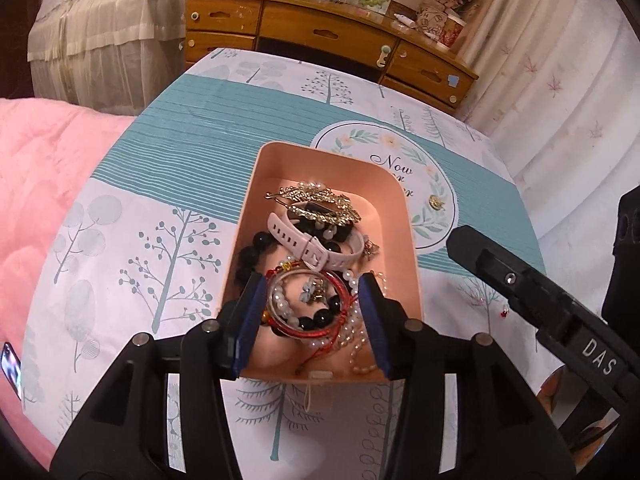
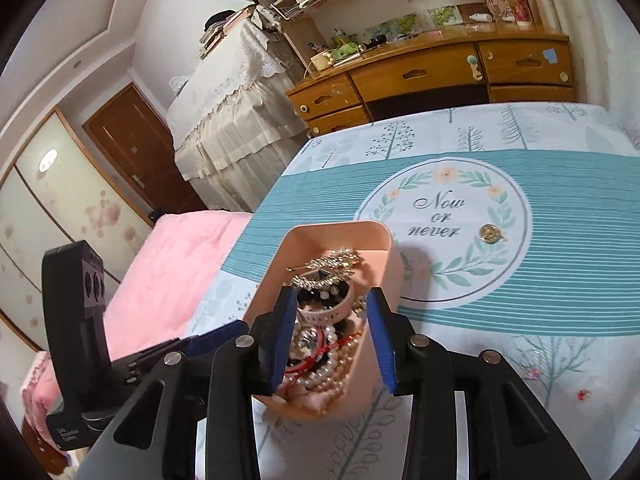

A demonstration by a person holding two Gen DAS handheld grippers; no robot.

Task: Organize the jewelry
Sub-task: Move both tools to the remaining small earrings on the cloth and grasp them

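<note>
**Pink tray full, one piece astray**

Pink plastic tray [image 1: 396, 216] sits on the bedspread [image 1: 132, 216], heaped with jewelry [image 1: 308, 248] so it stays corralled. Left gripper [image 1: 310, 316] and right gripper [image 2: 332, 340] both hang over it, jaws apart, clamping nothing. One gold brooch [image 2: 491, 234] lies outside (likely next). Tangled strands below are hard to separate.

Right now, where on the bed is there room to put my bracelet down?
The teal striped band right of the gold brooch is bare, and so is the tree-print sheet between the pink tray and pink blanket. Inside the tray it is crowded.
</note>
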